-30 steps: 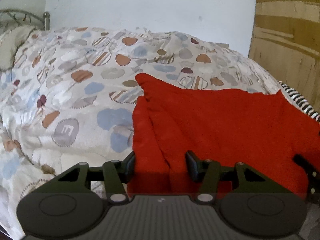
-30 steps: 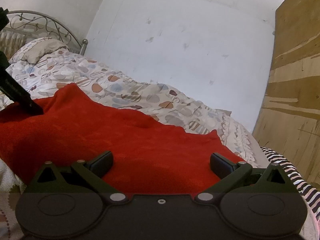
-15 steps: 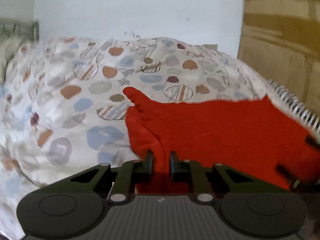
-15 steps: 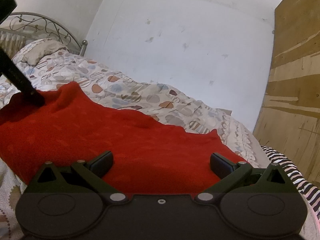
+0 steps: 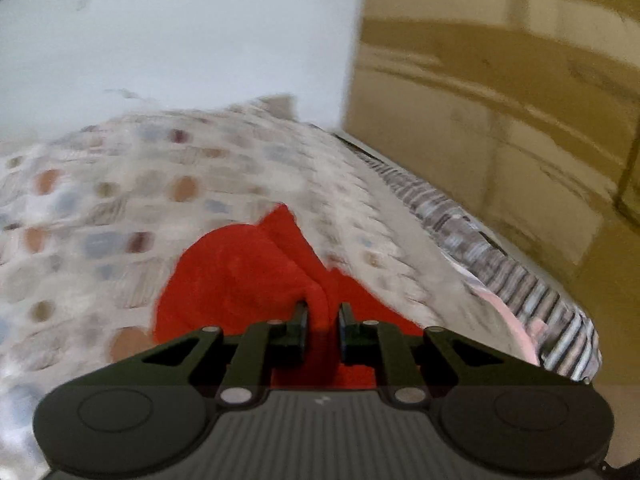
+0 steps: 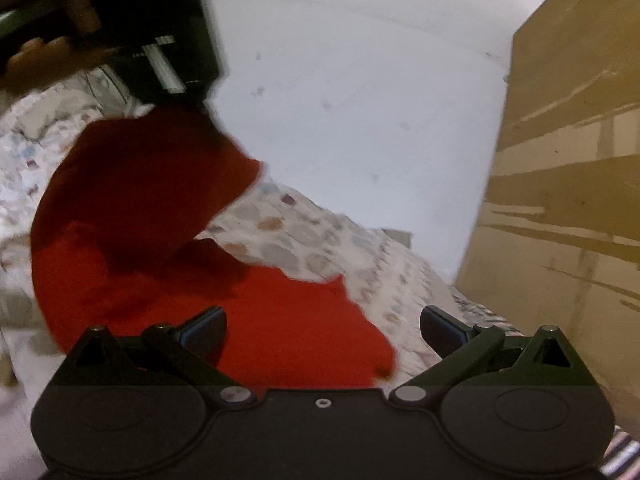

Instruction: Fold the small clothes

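Observation:
A red garment (image 6: 280, 328) lies on the patterned bed cover. My left gripper (image 5: 323, 318) is shut on a fold of the red garment (image 5: 240, 280) and holds that edge lifted. In the right wrist view the left gripper (image 6: 160, 52) shows at the upper left, with the raised red cloth hanging from it and curling over the rest. My right gripper (image 6: 322, 322) is open and empty, low over the garment's near right part. Both views are blurred by motion.
The bed cover (image 5: 100, 208) with coloured spots spans the bed. A striped cloth (image 5: 500, 264) lies along the bed's right edge. A wooden panel (image 6: 568, 184) stands at the right and a white wall (image 6: 360, 100) behind.
My left gripper closed on the garment's left edge, then lifted it and swung it to the right over the rest. My right gripper stayed open and nearly still.

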Available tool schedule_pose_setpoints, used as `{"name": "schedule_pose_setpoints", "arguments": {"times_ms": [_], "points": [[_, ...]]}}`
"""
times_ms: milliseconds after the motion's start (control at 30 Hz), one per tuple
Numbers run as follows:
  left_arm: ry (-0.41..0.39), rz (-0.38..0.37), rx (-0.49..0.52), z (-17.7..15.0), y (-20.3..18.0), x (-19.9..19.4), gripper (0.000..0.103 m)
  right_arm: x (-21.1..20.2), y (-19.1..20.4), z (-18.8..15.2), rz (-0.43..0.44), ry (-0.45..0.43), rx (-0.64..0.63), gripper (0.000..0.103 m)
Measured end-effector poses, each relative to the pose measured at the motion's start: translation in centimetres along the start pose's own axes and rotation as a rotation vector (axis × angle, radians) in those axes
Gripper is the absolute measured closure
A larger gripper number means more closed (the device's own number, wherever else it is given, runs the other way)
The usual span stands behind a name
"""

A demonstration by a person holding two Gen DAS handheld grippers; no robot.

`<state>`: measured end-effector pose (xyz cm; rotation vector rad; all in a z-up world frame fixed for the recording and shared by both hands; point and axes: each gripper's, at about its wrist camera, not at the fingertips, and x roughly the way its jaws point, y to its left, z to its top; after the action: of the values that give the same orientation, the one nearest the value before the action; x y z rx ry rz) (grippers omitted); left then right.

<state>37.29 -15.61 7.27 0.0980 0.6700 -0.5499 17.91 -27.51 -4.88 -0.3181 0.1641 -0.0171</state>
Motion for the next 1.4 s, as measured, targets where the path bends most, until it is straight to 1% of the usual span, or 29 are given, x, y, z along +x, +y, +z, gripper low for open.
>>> {"name": "schedule_pose_setpoints", "arguments": {"times_ms": [100,133,200,233,333,367,433,467,500,567,667,700,767,800,867,967,1033,1133,1200,1267,1300,1400], "points": [[0.09,-0.037,0.084,-0.9,-4.2,4.4,0.089,-1.0,-1.9,-1.3,-0.048,0.022,-0.011,0.0],[0.122,-0.045,0.093,-1.7,-5.0,5.8,0.089,-1.2,-2.5,-1.7,-0.063,0.036,-0.013,0.0],[0.176,-0.063,0.077,-3.2,-5.6,7.9,0.089,-1.5,-3.3,-2.7,-0.074,0.063,-0.01,0.0],[0.181,-0.067,0.065,-3.7,-5.6,8.3,0.089,-1.5,-3.6,-3.2,-0.075,0.078,0.003,0.0],[0.138,-0.072,0.045,-4.1,-4.9,7.6,0.086,-1.8,-4.1,-4.3,-0.061,0.099,0.042,0.0],[0.123,-0.083,0.028,-4.0,-4.7,7.2,0.084,-1.9,-4.0,-4.6,-0.059,0.105,0.043,0.0],[0.115,-0.119,-0.006,-3.4,-4.1,6.5,0.065,-1.7,-3.7,-4.9,-0.055,0.124,0.032,0.0],[0.112,-0.141,-0.017,-3.1,-3.9,6.0,0.045,-1.5,-3.5,-5.1,-0.051,0.134,0.026,0.0],[0.099,-0.163,-0.025,-2.9,-3.8,5.6,0.03,-1.3,-3.4,-5.2,-0.05,0.137,0.026,0.0],[0.06,-0.184,-0.016,-2.3,-3.9,4.2,0.017,-1.3,-3.3,-5.2,-0.049,0.135,0.032,0.0],[-0.004,-0.217,0.043,-1.5,-4.5,1.9,0.01,-1.7,-3.4,-5.1,-0.054,0.14,0.037,0.0],[-0.031,-0.213,0.054,-1.2,-4.5,1.0,0.005,-1.6,-3.5,-5.1,-0.057,0.146,0.041,0.0],[-0.112,-0.172,0.049,-1.3,-3.8,-1.5,0.001,-1.7,-3.7,-5.1,-0.057,0.161,0.048,0.0],[-0.15,-0.147,0.037,-1.5,-3.1,-2.7,0.001,-1.8,-3.8,-5.1,-0.057,0.164,0.054,0.0],[-0.194,-0.087,0.013,-2.3,-1.6,-4.7,0.001,-2.1,-4.2,-5.0,-0.059,0.158,0.069,0.0],[-0.222,0.001,-0.039,-4.8,1.6,-7.0,0.0,-2.7,-5.2,-4.5,-0.053,0.119,0.112,0.0],[-0.208,0.033,-0.064,-6.8,3.4,-7.6,0.0,-2.8,-6.2,-3.9,-0.045,0.095,0.168,0.0],[-0.157,0.049,-0.098,-9.6,5.8,-7.1,0.0,-2.2,-8.0,-2.6,0.012,0.072,0.276,0.0],[-0.128,0.041,-0.134,-11.1,6.8,-6.2,0.0,-1.0,-9.5,-1.7,0.087,0.08,0.37,0.0],[-0.13,0.011,-0.153,-12.2,7.7,-5.5,0.001,0.7,-11.0,-0.8,0.175,0.102,0.495,0.0],[-0.139,-0.01,-0.152,-12.4,8.0,-5.2,0.001,1.9,-11.6,-0.3,0.233,0.12,0.559,0.0],[-0.15,-0.055,-0.108,-12.4,7.7,-4.1,0.001,5.8,-12.9,1.2,0.413,0.196,0.717,0.0]]}}
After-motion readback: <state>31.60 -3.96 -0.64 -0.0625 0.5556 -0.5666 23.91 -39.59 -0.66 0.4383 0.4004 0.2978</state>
